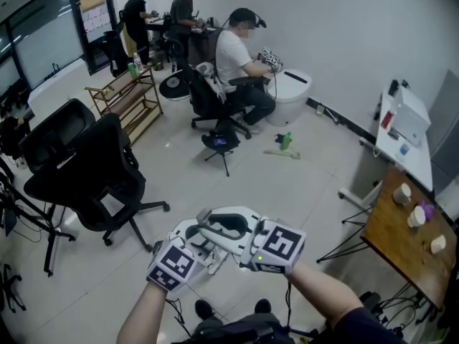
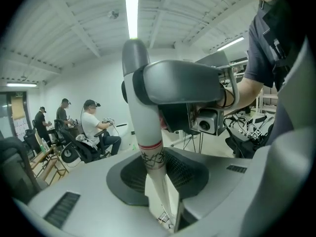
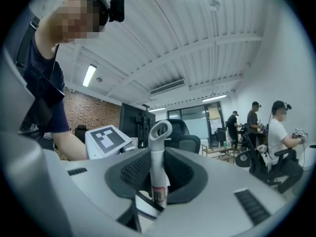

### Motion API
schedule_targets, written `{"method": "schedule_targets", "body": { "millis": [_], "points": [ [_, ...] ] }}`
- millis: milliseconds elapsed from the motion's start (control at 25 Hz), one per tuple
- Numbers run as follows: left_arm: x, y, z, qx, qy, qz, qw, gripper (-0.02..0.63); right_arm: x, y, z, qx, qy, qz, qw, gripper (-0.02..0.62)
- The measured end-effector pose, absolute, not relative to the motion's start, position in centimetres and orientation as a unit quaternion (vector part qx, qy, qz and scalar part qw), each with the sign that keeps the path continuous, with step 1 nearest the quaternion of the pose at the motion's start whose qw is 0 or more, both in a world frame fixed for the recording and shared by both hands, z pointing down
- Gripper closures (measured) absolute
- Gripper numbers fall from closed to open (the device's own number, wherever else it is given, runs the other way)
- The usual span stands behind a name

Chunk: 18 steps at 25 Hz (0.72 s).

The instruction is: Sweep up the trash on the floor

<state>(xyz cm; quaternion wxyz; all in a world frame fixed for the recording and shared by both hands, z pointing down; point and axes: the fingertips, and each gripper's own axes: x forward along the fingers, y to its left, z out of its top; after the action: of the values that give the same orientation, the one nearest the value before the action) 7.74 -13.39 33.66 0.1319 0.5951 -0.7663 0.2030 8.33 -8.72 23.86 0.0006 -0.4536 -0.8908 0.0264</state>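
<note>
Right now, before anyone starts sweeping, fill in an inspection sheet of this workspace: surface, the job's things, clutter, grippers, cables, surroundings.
Surface: pale floor, mostly bare.
Job's things: red-banded handle and loop-ended handle, both white; their lower ends are not in view.
Clutter: green bottle on the floor, with a pale strip lying beside it.
Grippers: left gripper has its fingers closed on the red-banded handle; right gripper has its fingers closed on the loop-ended handle.
Cables: dark cables under the wooden table.
Surroundings: black office chair, wooden rack, seated person, two people standing beyond.
</note>
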Motion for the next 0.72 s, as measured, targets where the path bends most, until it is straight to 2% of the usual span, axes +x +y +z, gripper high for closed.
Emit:
{"method": "schedule_targets", "body": {
  "millis": [440,720],
  "points": [
    [8.5,-11.7,27.7,0.517,-0.829,0.188,0.103,0.518,10.5,-6.9,18.3,-0.526,-0.85,0.003,-0.037,0.489],
    [7.4,-4.8,25.7,0.484,-0.853,0.174,0.088,0.52,9.8,-0.3,16.5,-0.569,-0.822,0.002,-0.037,0.491]
  ]
}}
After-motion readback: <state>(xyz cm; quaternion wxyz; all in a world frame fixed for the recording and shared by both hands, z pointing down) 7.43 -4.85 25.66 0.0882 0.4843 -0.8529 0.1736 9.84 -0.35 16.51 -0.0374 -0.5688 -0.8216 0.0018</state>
